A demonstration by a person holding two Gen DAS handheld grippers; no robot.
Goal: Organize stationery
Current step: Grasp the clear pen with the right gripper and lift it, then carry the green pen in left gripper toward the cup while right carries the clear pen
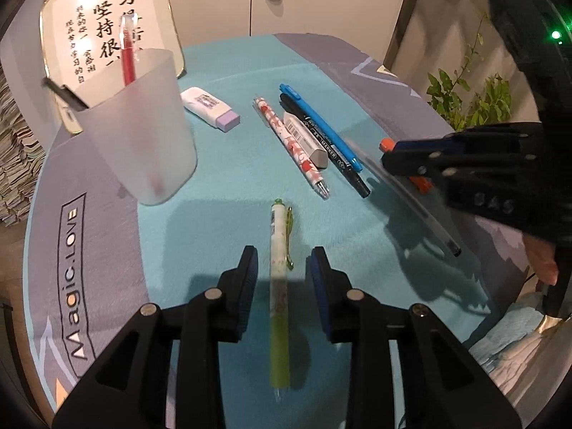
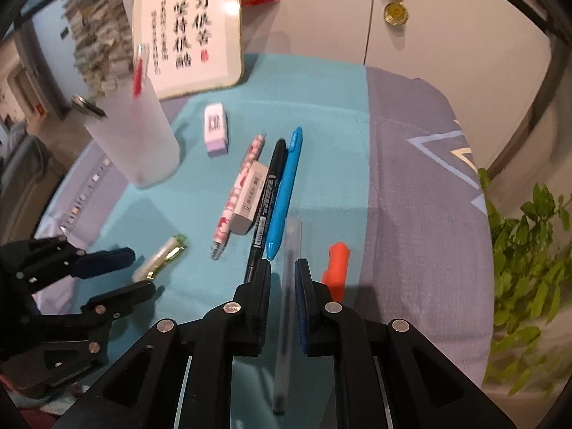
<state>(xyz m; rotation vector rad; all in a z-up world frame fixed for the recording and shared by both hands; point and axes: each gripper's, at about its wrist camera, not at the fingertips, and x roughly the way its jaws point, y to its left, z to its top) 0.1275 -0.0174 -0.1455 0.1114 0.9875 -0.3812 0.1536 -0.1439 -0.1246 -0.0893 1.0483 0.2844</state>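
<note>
The left claw (image 1: pixel 282 268) stands open astride the green pen (image 1: pixel 280 286), which lies flat on the table (image 1: pixel 221 236) in front of the frosted cup (image 1: pixel 143 132), its pads not yet touching the barrel. The right claw (image 2: pixel 282 279) is nearly closed around a clear pen (image 2: pixel 286 307) right of the cup, beside the blue pen (image 2: pixel 286 186); whether it pinches yet I cannot tell. Lower each claw until the pads flank the barrel mid-length, close squarely, lift level, then tip the pens point-down into the cup next to the red pen (image 1: pixel 127 50).
</note>
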